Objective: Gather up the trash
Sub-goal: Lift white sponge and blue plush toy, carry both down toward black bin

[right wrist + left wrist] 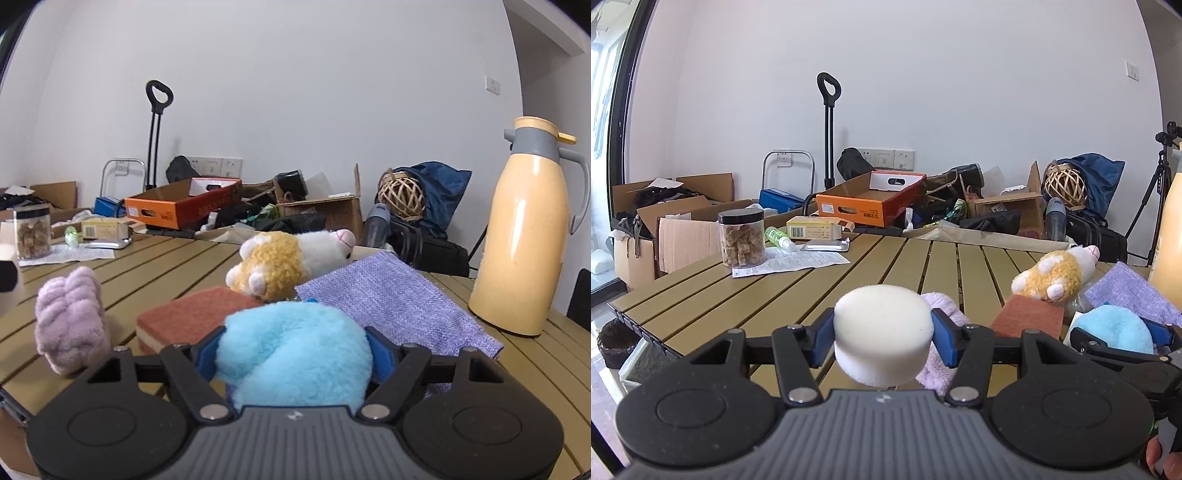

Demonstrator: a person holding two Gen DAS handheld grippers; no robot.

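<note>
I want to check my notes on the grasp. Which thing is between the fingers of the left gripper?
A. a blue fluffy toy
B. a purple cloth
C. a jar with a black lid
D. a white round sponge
D: in the left wrist view the left gripper has its blue pads pressed on both sides of the white round sponge.

White foam puck (882, 332) clamped between left gripper (883, 341) jaws above table (775, 295).
</note>
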